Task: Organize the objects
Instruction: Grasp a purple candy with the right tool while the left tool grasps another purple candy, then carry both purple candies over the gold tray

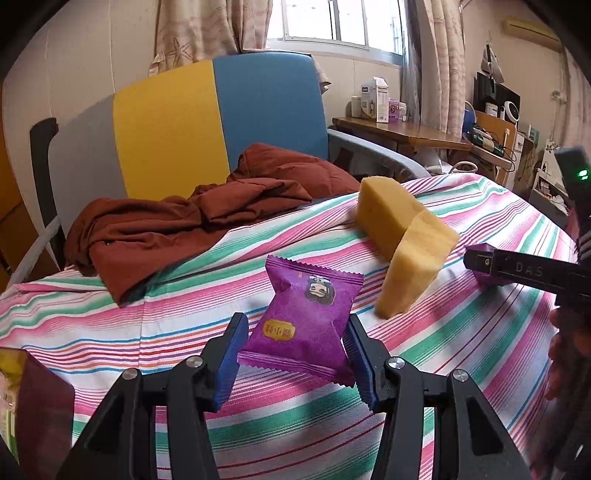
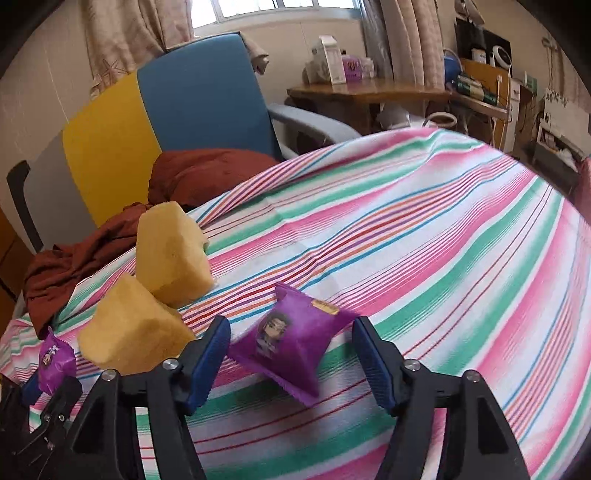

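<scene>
Left wrist view: close above the striped cloth [image 1: 461, 295], tilted down along the left gripper [image 1: 295, 354], facing the chair [image 1: 221, 122] and window [image 1: 332, 22]. Right wrist view: likewise low and close over the cloth, angled down along the right gripper [image 2: 291, 362], facing the same chair and desk [image 2: 369, 90] from further right. Shared by both: the two sponges [image 1: 402, 243], the brown garment [image 1: 177, 221], chair, curtains, desk, and each other's gripper at a frame edge.

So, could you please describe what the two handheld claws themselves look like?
Both match: the left claw and right claw have black angular plastic linkages with silver pivot screws and blue ribbed pads. The left camera shows white lettering on the right one's finger and a green light on its body.
</scene>
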